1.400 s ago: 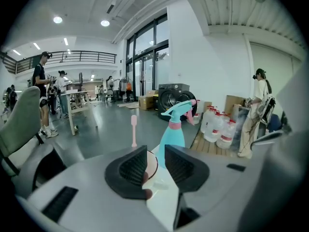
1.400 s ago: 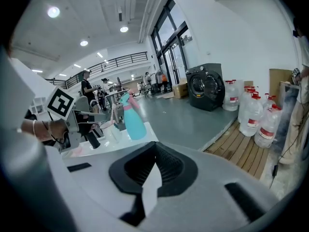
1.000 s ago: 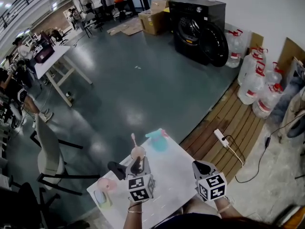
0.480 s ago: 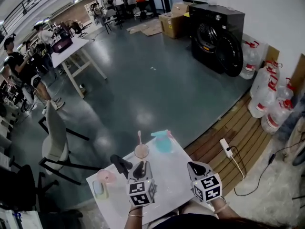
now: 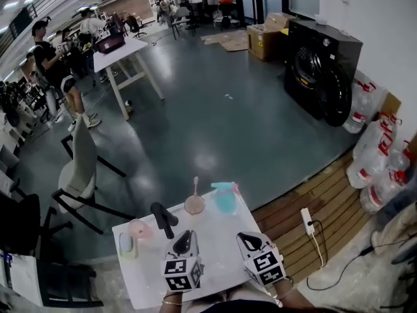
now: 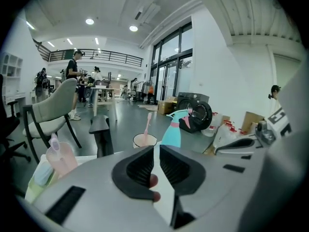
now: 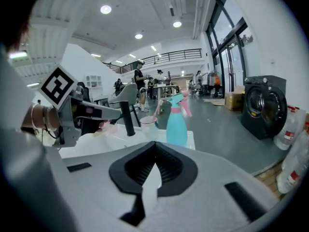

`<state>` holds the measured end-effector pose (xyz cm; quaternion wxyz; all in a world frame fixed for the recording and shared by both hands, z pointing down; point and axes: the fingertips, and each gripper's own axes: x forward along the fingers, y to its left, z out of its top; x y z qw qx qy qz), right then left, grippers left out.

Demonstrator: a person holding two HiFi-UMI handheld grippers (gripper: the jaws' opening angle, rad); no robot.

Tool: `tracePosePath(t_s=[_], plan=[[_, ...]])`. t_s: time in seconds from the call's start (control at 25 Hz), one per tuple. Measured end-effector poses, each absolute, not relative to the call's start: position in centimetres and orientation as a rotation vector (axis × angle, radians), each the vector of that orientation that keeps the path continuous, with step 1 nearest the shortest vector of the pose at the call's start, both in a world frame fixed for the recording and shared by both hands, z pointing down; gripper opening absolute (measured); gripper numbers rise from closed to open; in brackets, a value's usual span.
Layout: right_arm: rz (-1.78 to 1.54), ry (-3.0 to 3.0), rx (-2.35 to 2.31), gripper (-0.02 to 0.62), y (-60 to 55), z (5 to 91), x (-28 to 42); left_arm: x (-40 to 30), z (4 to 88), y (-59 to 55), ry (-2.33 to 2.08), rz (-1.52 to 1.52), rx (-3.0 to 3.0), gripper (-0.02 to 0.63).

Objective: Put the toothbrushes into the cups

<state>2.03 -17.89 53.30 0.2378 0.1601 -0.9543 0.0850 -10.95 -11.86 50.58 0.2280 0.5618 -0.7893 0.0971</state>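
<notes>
A clear cup (image 5: 193, 205) with a pink toothbrush (image 5: 195, 188) standing in it sits at the far edge of the white table (image 5: 215, 253). The same cup (image 6: 145, 140) and toothbrush (image 6: 148, 123) show ahead in the left gripper view. A pink cup (image 5: 138, 229) stands at the table's left; something pale sticks out of it (image 6: 54, 142). My left gripper (image 5: 185, 235) is shut and empty, well back from the clear cup. My right gripper (image 5: 245, 237) is shut and empty beside it. Their jaws (image 6: 155, 146) (image 7: 155, 143) hold nothing.
A teal spray bottle (image 5: 225, 197) stands right of the clear cup. A black faucet-like post (image 5: 163, 219) rises between the two cups. A green dish (image 5: 126, 245) lies by the pink cup. A grey chair (image 5: 81, 168) stands off the table's left.
My left gripper has drawn back from the clear cup toward the near edge. The right gripper has also come back a little. The toothbrush stays in the cup.
</notes>
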Motion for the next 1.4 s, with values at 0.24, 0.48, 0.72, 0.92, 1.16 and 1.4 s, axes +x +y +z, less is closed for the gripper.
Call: tracePosePath(t_s=[0.24, 0.48, 0.72, 0.92, 1.16, 1.4], plan=[[0.249, -2.607, 0.387, 0.002, -17.2, 53.4, 0.7, -11.3, 49.7, -9.6, -2.219, 0.221, 1.483, 0.020], [0.327, -2.610, 0.423, 0.002, -17.3, 53.5, 0.4, -11.8, 48.9, -8.1, -2.262, 0.179, 1.463, 0.008], [0.368, -2.655, 0.440, 0.002, -16.5, 52.0, 1.1, -11.4, 47.9, -6.4, -2.285, 0.138, 1.451, 0.005], [0.328, -2.705, 0.432, 0.002, -14.9, 50.5, 1.7, -10.6, 46.7, -4.6, -2.306, 0.130, 1.472, 0.005], [0.369, -2.724, 0.464, 0.002, -12.6, 49.1, 2.6, -10.1, 45.3, -1.9, -2.357, 0.111, 1.465, 0.005], [0.392, -2.748, 0.468, 0.002, -10.1, 48.2, 3.1, -9.7, 44.5, 1.2, -2.391, 0.069, 1.463, 0.005]])
